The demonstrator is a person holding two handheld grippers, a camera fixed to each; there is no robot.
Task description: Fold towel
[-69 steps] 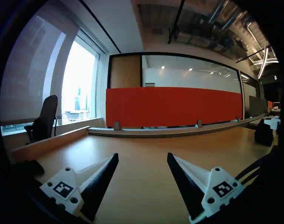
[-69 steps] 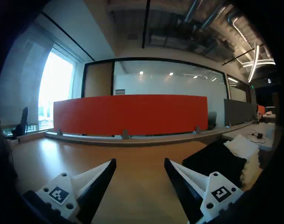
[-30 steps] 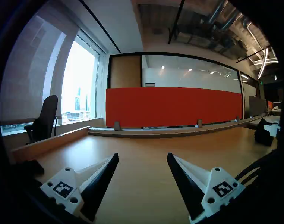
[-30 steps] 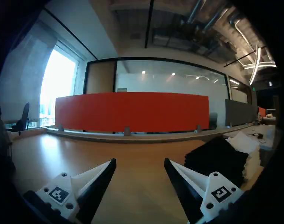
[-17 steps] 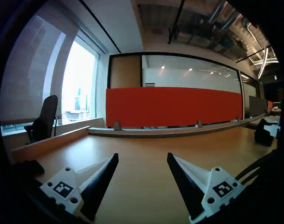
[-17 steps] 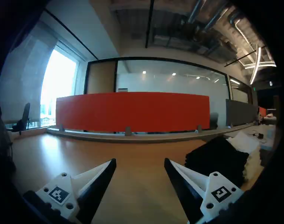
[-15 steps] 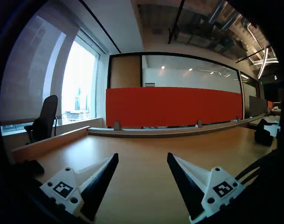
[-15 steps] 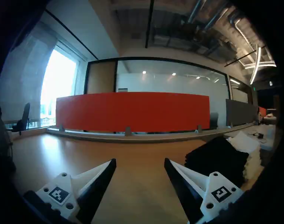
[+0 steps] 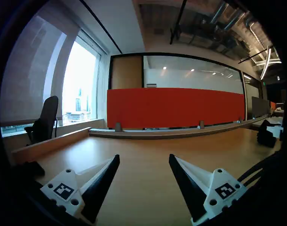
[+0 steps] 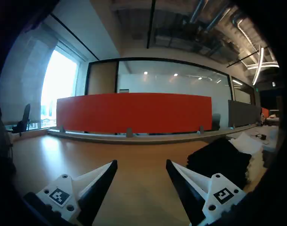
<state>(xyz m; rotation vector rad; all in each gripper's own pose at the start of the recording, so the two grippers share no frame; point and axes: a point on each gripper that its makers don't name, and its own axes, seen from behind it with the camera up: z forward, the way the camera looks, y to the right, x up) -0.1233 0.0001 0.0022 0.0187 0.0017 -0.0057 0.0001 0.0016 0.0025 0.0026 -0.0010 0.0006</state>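
In the right gripper view a stack of folded towels sits on the wooden desk at the right, a black towel (image 10: pixel 220 158) on top and white towels (image 10: pixel 252 154) beneath and behind it. My right gripper (image 10: pixel 141 165) stands open low over the desk, just left of that stack, with nothing between its fingers. In the left gripper view my left gripper (image 9: pixel 143 160) is open over bare desk, and the towel stack (image 9: pixel 267 135) appears small at the far right.
A long wooden desk (image 9: pixel 143 150) stretches ahead to a red divider panel (image 9: pixel 175 107) along its far edge. A black office chair (image 9: pixel 43 122) stands by the window at the left. Dark objects (image 9: pixel 28 169) lie near the left gripper's left finger.
The right gripper dropped slightly and shifted a little toward the towel stack early on; in the last half second nothing visibly moves. The left gripper has stayed still.
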